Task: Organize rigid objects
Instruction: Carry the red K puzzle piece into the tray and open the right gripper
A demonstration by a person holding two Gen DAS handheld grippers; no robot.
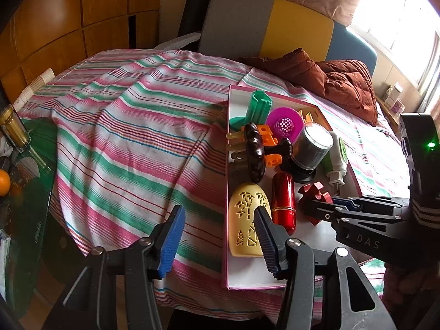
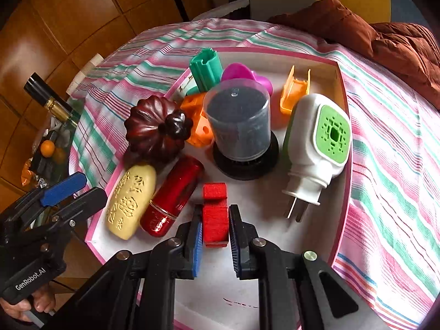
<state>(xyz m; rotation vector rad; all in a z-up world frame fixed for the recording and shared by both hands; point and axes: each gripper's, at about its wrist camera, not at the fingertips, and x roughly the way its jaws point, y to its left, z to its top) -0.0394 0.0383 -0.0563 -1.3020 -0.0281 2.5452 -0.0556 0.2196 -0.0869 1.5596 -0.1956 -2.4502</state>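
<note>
Right gripper point(image 2: 215, 227) has its jaws around the red wooden block point(image 2: 215, 214) on the floor of the pink-rimmed tray point(image 2: 345, 126); whether the pads press we can't quite tell. We judge the block light, stiff and felt-faced, best pinched across its flat sides.

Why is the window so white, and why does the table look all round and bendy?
In the left wrist view, daylight overexposes the window, so its panes wash out to white. In the right wrist view, the fisheye lens bows the striped tablecloth and the pink-edged tray into curves, and the corners go black. Both views stay sharp on the red block.
</note>
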